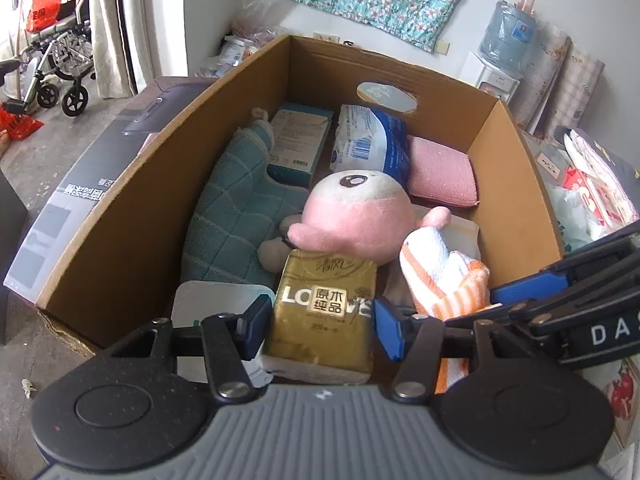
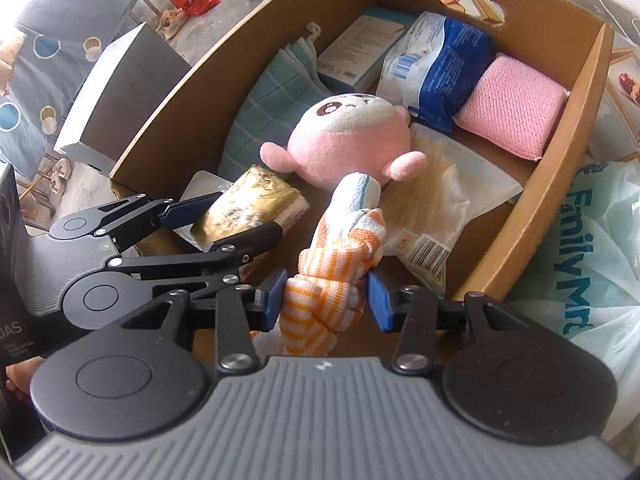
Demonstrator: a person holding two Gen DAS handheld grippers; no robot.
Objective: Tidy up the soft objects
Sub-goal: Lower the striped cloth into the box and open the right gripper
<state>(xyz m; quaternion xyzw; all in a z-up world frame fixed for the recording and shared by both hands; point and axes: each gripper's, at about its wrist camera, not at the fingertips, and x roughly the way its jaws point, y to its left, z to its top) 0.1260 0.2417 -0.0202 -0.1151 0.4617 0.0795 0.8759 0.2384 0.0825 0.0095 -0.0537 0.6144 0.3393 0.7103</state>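
A cardboard box [image 1: 120, 208] holds soft things: a pink plush toy [image 1: 356, 216], a teal quilted cloth [image 1: 236, 208], a pink sponge [image 1: 442, 174], a blue-white wipes pack [image 1: 372, 140] and a teal carton [image 1: 300, 142]. My left gripper [image 1: 320, 320] is shut on a gold tissue pack [image 1: 324, 312] at the box's near end; it also shows in the right wrist view [image 2: 248, 208]. My right gripper [image 2: 326, 300] is shut on an orange-and-white striped towel [image 2: 340, 256], held over the box beside the plush toy [image 2: 352, 140].
A clear plastic bag with a barcode [image 2: 436, 200] lies on the box floor. A grey box [image 1: 80, 200] stands left of the cardboard box [image 2: 560, 184]. Plastic bags [image 2: 592, 240] and packs lie to the right. A water dispenser [image 1: 504, 48] and a wheelchair [image 1: 56, 64] stand beyond.
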